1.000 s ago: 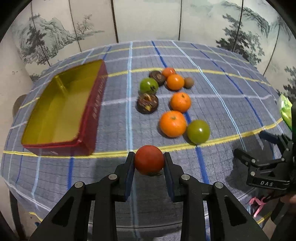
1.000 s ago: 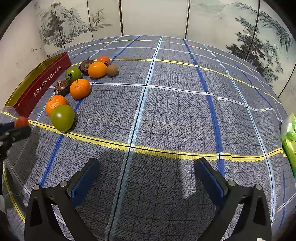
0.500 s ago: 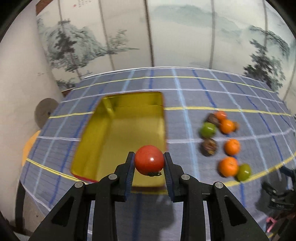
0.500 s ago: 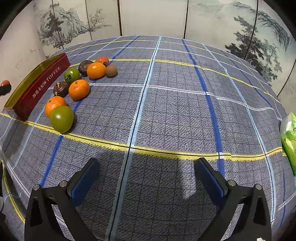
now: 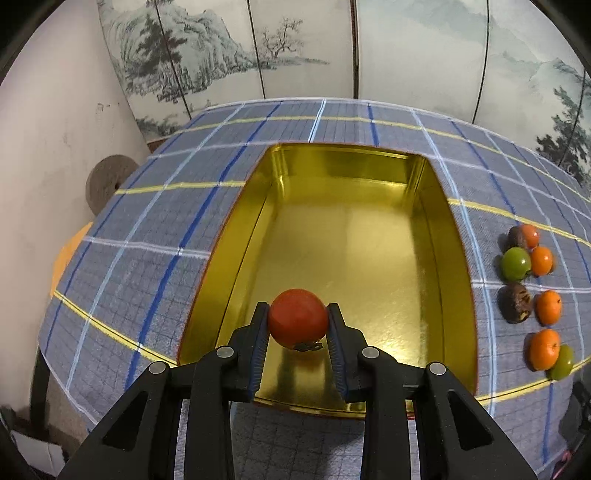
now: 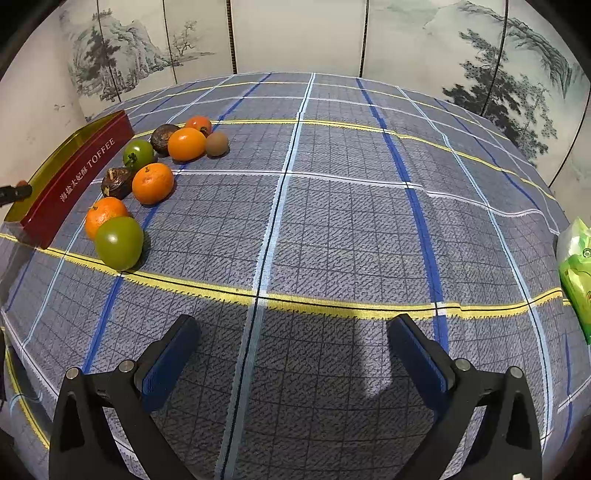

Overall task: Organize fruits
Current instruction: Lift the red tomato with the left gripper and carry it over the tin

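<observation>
My left gripper point(image 5: 297, 325) is shut on a red tomato point(image 5: 297, 318) and holds it above the near end of the gold-lined toffee tin point(image 5: 436, 206), whose inside holds nothing. The tin's red side point(image 6: 74, 177) shows at the far left of the right wrist view. Several fruits lie beside the tin: oranges point(image 6: 152, 183), green tomatoes point(image 6: 119, 242), dark brown fruits point(image 6: 117, 181) and a small brown one point(image 6: 217, 143). My right gripper point(image 6: 293, 354) is open and empty, low over the cloth, well right of the fruits.
The round table has a blue checked cloth point(image 6: 332, 206). A green packet point(image 6: 576, 273) lies at the table's right edge. A painted folding screen point(image 6: 295, 33) stands behind. The table edge drops off at the left of the tin point(image 5: 55, 295).
My left gripper carried the red tomato leftward from the cloth near the fruit pile to over the tin. The right gripper stayed still and open.
</observation>
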Motion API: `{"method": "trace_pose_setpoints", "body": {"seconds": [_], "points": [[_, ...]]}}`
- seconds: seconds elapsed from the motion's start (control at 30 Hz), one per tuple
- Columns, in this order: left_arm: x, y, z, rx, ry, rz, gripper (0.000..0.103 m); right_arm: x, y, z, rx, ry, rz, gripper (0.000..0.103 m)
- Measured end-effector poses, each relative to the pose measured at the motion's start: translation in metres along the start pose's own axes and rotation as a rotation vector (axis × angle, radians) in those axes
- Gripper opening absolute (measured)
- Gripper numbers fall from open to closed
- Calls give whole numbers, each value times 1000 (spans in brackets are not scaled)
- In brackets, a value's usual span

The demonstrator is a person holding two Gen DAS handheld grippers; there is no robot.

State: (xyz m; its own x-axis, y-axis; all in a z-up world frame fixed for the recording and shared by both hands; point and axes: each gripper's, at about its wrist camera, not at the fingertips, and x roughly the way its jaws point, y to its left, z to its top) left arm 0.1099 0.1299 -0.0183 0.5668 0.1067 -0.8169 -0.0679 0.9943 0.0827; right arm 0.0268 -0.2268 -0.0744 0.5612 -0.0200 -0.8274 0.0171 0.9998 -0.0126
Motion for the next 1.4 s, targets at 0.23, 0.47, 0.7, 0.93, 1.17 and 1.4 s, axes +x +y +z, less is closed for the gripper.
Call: {"method": "trace_pose_setpoints", "body": {"seconds": [0.23, 0.47, 0.7, 0.93, 1.17, 1.4], "points": [[10, -4, -3, 0, 27, -10, 31, 0, 0, 0, 1, -1, 0, 103], [16, -6, -7, -5, 48, -16, 31, 1, 0, 0, 6, -2, -4, 103], [13, -8, -10, 11, 45, -1, 31, 1, 1, 0, 7, -1, -5, 103], [12, -14, -16, 20, 55, -10, 31, 2, 1, 2, 12, 12, -9, 103], [13, -17, -19, 29, 53, 3, 31, 2, 4, 3, 2, 18, -4, 103], [14, -17, -20, 26, 50, 3, 32, 2, 20, 2, -56, 17, 30, 103]]}}
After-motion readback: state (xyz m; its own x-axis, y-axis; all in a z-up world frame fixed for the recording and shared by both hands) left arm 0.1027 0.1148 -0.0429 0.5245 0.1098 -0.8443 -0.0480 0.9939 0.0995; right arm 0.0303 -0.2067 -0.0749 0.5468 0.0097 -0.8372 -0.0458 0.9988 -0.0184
